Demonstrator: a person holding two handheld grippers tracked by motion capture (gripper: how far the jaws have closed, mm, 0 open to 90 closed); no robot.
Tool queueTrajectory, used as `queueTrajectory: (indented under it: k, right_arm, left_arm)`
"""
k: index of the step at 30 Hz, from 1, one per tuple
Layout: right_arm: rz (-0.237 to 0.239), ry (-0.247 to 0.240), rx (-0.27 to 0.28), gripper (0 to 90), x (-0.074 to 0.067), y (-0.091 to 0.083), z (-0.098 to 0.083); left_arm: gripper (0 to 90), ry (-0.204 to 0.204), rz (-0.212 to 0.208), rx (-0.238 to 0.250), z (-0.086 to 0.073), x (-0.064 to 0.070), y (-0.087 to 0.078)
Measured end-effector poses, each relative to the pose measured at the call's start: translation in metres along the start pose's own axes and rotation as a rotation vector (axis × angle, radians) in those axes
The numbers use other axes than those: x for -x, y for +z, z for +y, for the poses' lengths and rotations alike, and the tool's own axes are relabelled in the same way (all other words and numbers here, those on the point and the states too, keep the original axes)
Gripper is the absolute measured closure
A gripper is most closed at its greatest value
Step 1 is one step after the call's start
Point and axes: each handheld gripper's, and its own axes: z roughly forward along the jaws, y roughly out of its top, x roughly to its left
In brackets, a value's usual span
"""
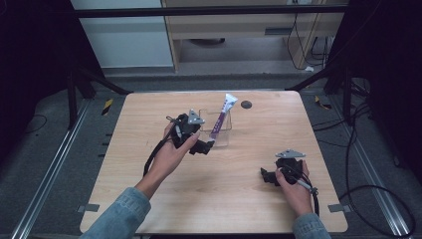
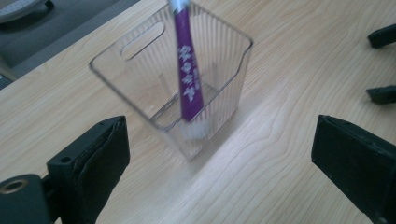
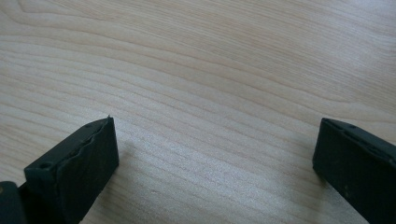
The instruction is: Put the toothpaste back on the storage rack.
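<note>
Purple tube point(image 2: 188, 74) stands tilted in clear ribbed bin point(image 2: 140, 81), mid-worktop point(image 1: 239, 189), cap down. Likely light, soft-walled, slick; pinch near upper end. Left tool point(image 2: 219, 154) jaws apart, near bin. Right tool point(image 3: 215, 154) jaws apart over bare wood.

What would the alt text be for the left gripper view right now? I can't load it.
A purple tube stands tilted, cap down, inside a clear ribbed plastic container on a light wooden table. The left hand-held gripper has its two black jaws wide apart in the foreground, holding nothing.
</note>
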Motion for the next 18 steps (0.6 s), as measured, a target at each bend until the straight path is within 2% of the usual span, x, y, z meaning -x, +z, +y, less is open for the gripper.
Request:
queueTrajectory:
  k: [2,5,13,18]
  right_arm:
    - [0.001,0.0,0.001,0.5,0.0,0.0,0.0]
    - [0.001,0.0,0.001,0.5,0.0,0.0,0.0]
    - [0.005,-0.003,0.001,0.6,0.0,-0.001,0.0]
    - [0.006,-0.004,0.001,0.6,0.0,-0.001,0.0]
  left_arm:
    - [4.2,0.006,0.019,-0.007,-0.007,-0.003,-0.002]
    - [4.2,0.0,0.021,-0.026,-0.019,-0.009,-0.005]
    - [4.0,-0.034,0.035,-0.045,-0.042,-0.024,-0.009]
    - [4.0,-0.069,0.04,-0.063,-0.056,-0.035,-0.006]
